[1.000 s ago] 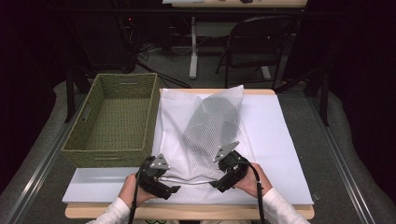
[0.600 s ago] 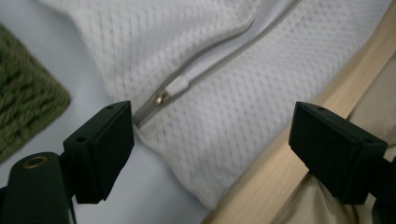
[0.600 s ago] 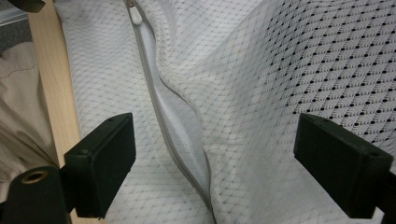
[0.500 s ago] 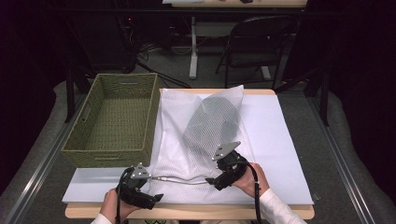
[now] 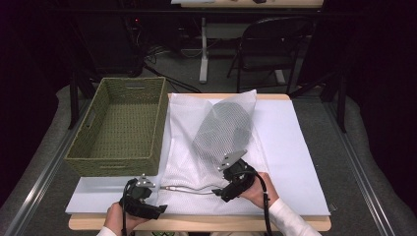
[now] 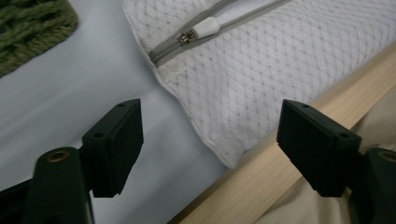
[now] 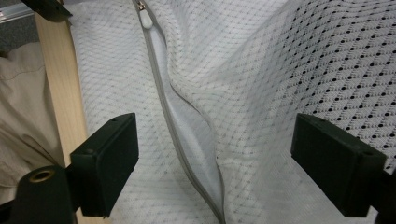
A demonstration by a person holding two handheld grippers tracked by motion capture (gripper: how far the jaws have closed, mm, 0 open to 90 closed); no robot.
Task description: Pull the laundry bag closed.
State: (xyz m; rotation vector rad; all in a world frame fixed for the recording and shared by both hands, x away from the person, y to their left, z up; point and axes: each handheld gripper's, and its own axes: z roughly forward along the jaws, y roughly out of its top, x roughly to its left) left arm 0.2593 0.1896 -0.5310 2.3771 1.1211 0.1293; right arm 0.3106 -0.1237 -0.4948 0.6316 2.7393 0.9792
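soft mesh laundry bag (image 5: 216, 142) is lying limp on the table (image 5: 295, 147), its zipper (image 5: 189, 189) running between the two grippers.
left gripper (image 6: 210, 140) is hanging spread over the bag's near corner, jaws just narrowing on nothing; right gripper (image 7: 215, 163) is hovering spread above the gaping zipper. light, floppy and probably slippery, so the small white pull (image 6: 205, 26), just ahead of the left jaws, is offering the surest hold.

**No writing to read**

We find no text, label, brand, number or sign that we can read in any of the three views. The white mesh bag (image 5: 216, 142), its grey zip (image 6: 187, 37) and the green woven basket (image 5: 123, 123) beside the bag all carry plain surfaces, with no print or tag that we can make out.
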